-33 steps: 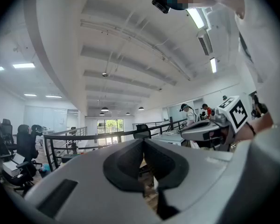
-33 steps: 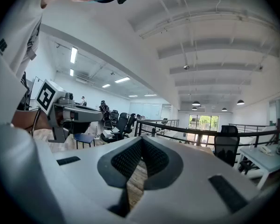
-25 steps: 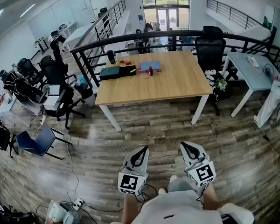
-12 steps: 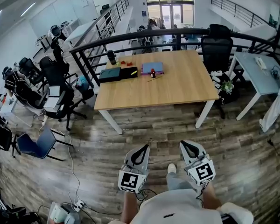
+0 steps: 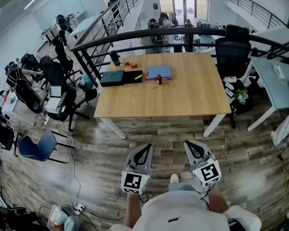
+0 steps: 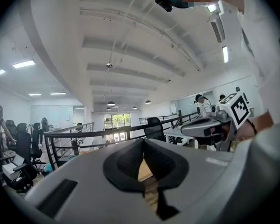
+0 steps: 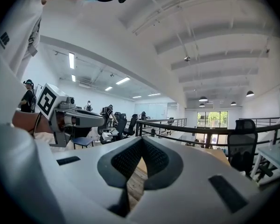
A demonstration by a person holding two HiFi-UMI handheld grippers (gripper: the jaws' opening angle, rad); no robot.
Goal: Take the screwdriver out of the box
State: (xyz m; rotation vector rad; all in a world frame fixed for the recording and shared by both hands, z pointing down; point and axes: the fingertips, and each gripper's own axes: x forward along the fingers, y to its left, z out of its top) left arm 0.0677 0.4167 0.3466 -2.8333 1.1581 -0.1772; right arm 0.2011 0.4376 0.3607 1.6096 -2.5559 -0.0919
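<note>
Wood-plank flooring (image 5: 149, 134) fills the head view of an open office loft, with a wooden table (image 5: 183, 100) ahead and a black railing (image 5: 135, 34) behind it. Near the table's far left edge lies the dark box (image 5: 120, 76), one half greenish and the other black. A yellow speck shows on the black half, but the screwdriver is too small to make out for sure. Just right of the box sit a flat blue item (image 5: 159, 71) and a small red bottle (image 5: 159, 80). Low in the picture, well apart from the table, the left gripper (image 5: 148, 148) and right gripper (image 5: 188, 145) point side by side toward it. In the left gripper view, its jaws press together at the tips with nothing between them, and the right gripper shows at the right. In the right gripper view, these jaws are likewise together and empty, with the left gripper at the left and a black chair (image 7: 241, 146) beyond.
</note>
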